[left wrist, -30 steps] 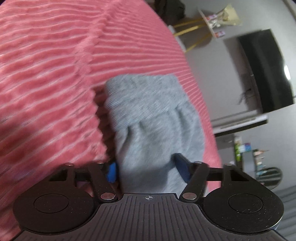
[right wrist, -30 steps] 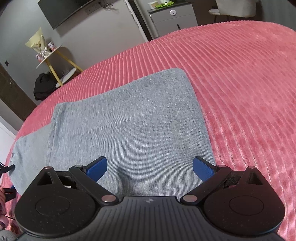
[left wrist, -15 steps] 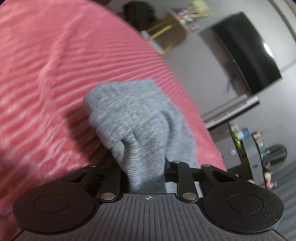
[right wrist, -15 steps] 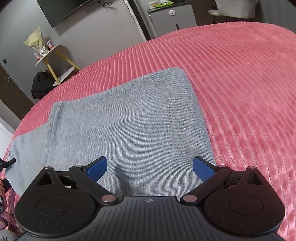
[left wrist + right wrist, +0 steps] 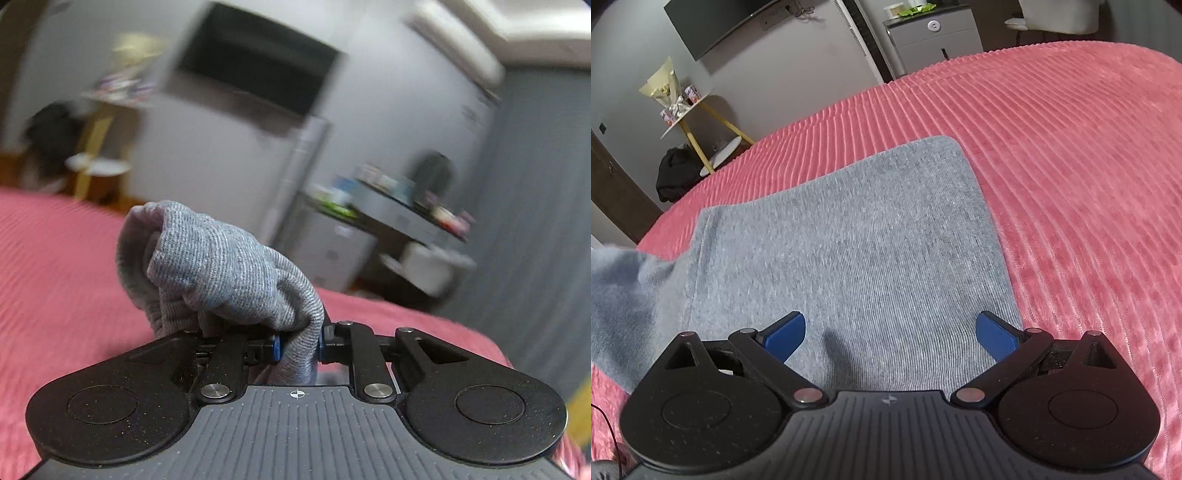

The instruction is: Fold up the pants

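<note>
My left hand-held gripper (image 5: 298,345) had just clenched on pants (image 5: 849,251) | right hand-held gripper (image 5: 890,334) released, pants at 12 o'clock on bed (image 5: 1071,147)

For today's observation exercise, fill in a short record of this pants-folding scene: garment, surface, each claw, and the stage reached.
garment: grey knit pants, mostly flat, left end lifted
surface: pink ribbed bedspread
left claw: jaws have just been closing, now shut on a bunched end of the pants, raised off the bed
right claw: open over the flat part of the pants, nothing between its blue pads
background: wall television, side table with yellow legs
stage: fold begun, lifted end not yet laid over
</note>
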`<state>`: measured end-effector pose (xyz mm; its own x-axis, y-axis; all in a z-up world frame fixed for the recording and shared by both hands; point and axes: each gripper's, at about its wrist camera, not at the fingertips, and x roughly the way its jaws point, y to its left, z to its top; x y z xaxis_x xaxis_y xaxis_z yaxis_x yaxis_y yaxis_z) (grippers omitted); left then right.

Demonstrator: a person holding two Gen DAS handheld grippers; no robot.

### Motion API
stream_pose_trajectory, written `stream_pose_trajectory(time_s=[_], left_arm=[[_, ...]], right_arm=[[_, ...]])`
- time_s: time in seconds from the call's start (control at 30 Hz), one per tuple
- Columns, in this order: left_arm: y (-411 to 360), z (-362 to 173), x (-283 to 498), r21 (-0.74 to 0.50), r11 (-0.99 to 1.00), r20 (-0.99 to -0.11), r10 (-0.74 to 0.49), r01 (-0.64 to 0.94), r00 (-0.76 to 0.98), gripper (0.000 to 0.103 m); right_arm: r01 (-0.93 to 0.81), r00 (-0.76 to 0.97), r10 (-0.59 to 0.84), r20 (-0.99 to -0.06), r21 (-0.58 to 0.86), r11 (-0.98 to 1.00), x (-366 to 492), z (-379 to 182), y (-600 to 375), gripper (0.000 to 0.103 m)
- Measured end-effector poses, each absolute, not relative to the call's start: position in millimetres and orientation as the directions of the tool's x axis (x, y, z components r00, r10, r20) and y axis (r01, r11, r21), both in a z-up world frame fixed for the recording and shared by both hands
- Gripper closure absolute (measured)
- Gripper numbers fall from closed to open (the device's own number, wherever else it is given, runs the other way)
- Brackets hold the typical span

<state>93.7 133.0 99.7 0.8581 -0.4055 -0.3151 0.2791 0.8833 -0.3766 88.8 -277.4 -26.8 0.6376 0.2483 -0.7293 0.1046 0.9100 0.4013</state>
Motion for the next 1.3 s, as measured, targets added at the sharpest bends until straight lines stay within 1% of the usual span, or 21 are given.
stream_pose_trajectory(time_s=[0.1,0.17,0.23,0.27,0.33,0.37,0.43,0.47,0.5,0.53,0.6,0.7,0.73,0.8,0.83,0.87,0.93,1.03,1.13,1.27,1.3], left_arm=[[65,104,88,-0.298,0.847,-0.335,-0.525,0.441,0.782,0.084],[20,96,85,-0.234,0.828,-0.386,-0.561,0.510,0.732,0.081],[-23,78,83,-0.168,0.821,-0.473,-0.553,0.545,0.686,0.071],[-38,68,81,-0.148,0.826,-0.511,-0.535,0.544,0.673,0.070],[-58,53,78,-0.125,0.844,-0.577,-0.489,0.521,0.654,0.051],[-61,50,74,-0.119,0.853,-0.582,-0.474,0.507,0.661,0.049],[-52,47,67,-0.130,0.867,-0.577,-0.461,0.482,0.674,0.038],[-41,47,63,-0.149,0.877,-0.574,-0.454,0.458,0.682,0.034],[-30,45,61,-0.178,0.890,-0.570,-0.441,0.421,0.693,0.027],[-16,42,58,-0.208,0.906,-0.571,-0.418,0.368,0.706,0.024],[16,30,55,-0.280,0.935,-0.593,-0.348,0.219,0.726,0.024],[56,15,57,-0.376,0.926,-0.640,-0.247,-0.017,0.727,0.024],[63,13,58,-0.405,0.912,-0.649,-0.233,-0.070,0.724,0.024],[74,11,62,-0.464,0.878,-0.649,-0.245,-0.119,0.720,0.024],[76,9,64,-0.473,0.871,-0.652,-0.249,-0.129,0.716,0.024],[74,8,66,-0.474,0.871,-0.656,-0.250,-0.130,0.712,0.024],[73,6,67,-0.457,0.879,-0.673,-0.244,-0.133,0.699,0.024],[68,3,64,-0.452,0.884,-0.680,-0.256,-0.118,0.687,0.024],[60,5,49,-0.460,0.887,-0.650,-0.319,-0.023,0.690,0.024],[38,9,35,-0.395,0.912,-0.640,-0.358,0.108,0.680,0.023],[33,8,33,-0.380,0.916,-0.644,-0.360,0.127,0.675,0.023]], right_arm=[[0.111,0.646,0.262,-0.717,0.428,0.897,87,-27,-282,0.004],[0.115,0.652,0.273,-0.708,0.447,0.887,85,-27,-286,0.004],[0.121,0.658,0.284,-0.698,0.469,0.875,83,-26,-289,0.004],[0.125,0.661,0.292,-0.691,0.485,0.865,82,-27,-292,0.004],[0.140,0.672,0.312,-0.671,0.529,0.837,79,-27,-299,0.004],[0.148,0.681,0.327,-0.655,0.561,0.815,76,-27,-304,0.004],[0.180,0.692,0.328,-0.643,0.594,0.784,70,-27,-311,0.005],[0.188,0.699,0.335,-0.631,0.615,0.766,67,-26,-314,0.005],[0.197,0.711,0.342,-0.615,0.640,0.743,62,-25,-317,0.004],[0.200,0.723,0.349,-0.596,0.664,0.720,58,-25,-318,0.004],[0.207,0.741,0.383,-0.551,0.730,0.651,50,-27,-320,0.004],[0.225,0.713,0.472,-0.519,0.806,0.547,51,-37,-316,0.004],[0.225,0.706,0.494,-0.507,0.823,0.522,51,-39,-312,0.004],[0.235,0.682,0.525,-0.509,0.833,0.502,55,-42,-301,0.004],[0.243,0.659,0.536,-0.528,0.824,0.513,61,-43,-294,0.004],[0.256,0.624,0.537,-0.567,0.799,0.545,69,-46,-286,0.004],[0.258,0.596,0.527,-0.606,0.765,0.590,79,-48,-275,0.004],[0.266,0.619,0.543,-0.567,0.802,0.535,84,-54,-269,0.004],[0.253,0.622,0.570,-0.536,0.827,0.502,88,-59,-261,0.004],[0.226,0.644,0.571,-0.509,0.840,0.494,88,-63,-252,0.004],[0.230,0.653,0.560,-0.510,0.838,0.494,87,-63,-250,0.006]])
